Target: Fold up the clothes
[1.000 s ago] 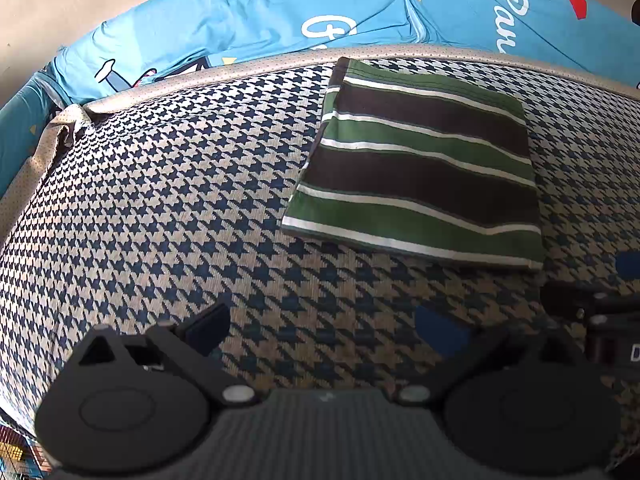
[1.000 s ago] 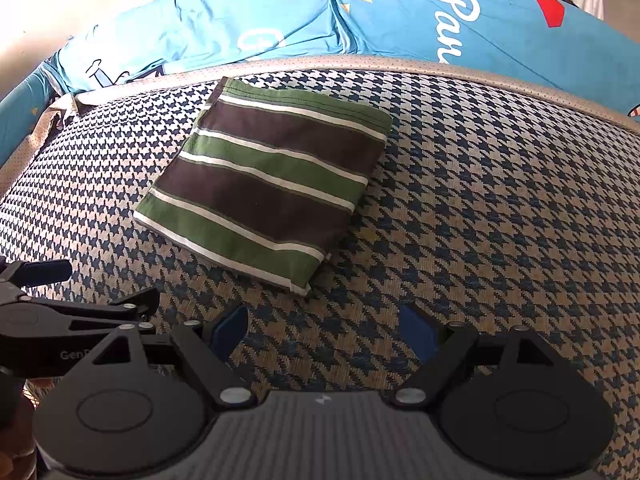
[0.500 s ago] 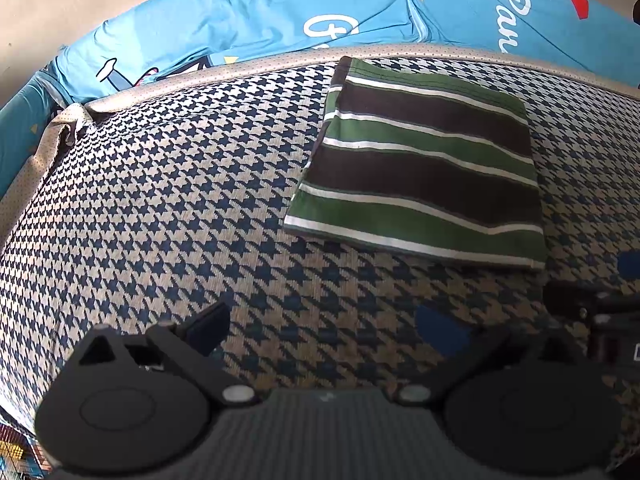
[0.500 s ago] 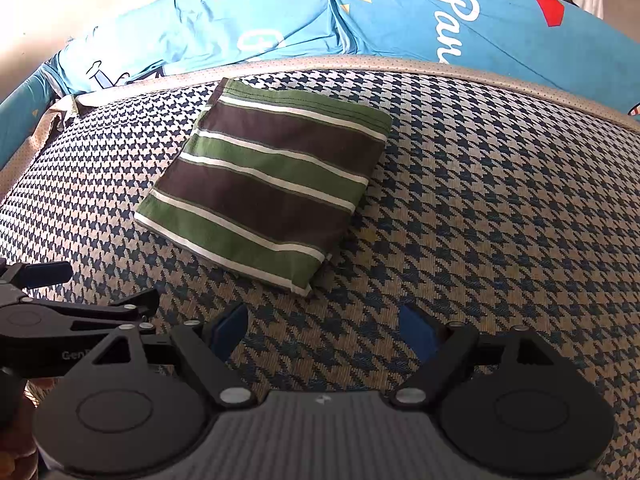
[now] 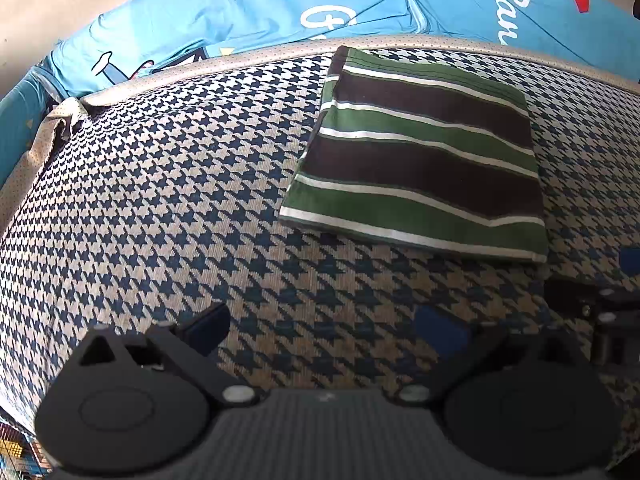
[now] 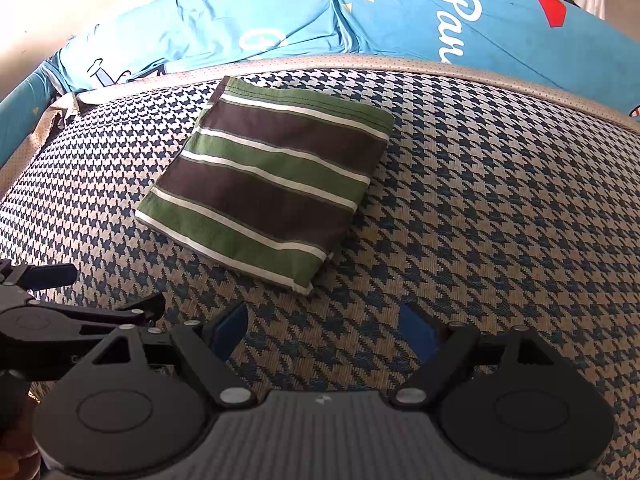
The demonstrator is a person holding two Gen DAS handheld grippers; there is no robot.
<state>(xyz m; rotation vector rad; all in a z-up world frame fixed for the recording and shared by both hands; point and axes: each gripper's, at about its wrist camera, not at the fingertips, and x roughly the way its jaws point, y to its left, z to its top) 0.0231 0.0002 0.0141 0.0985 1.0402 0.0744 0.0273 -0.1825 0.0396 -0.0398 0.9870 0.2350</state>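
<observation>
A green, brown and white striped garment (image 5: 420, 160) (image 6: 264, 184) lies folded into a neat rectangle on the houndstooth-patterned surface (image 5: 160, 184) (image 6: 500, 208). My left gripper (image 5: 320, 328) hovers open in front of it, nothing between its blue-padded fingers. To its right my right gripper (image 6: 324, 324) also stands open and empty, just short of the garment's near corner. Each gripper shows at the edge of the other's view: the right one (image 5: 600, 304), the left one (image 6: 60, 304). Neither touches the cloth.
A bright blue printed sheet (image 5: 320, 4) (image 6: 400, 12) runs behind the surface's beige piped edge (image 5: 240, 60). Bare houndstooth fabric spreads left and right of the garment. The surface drops away at the far left.
</observation>
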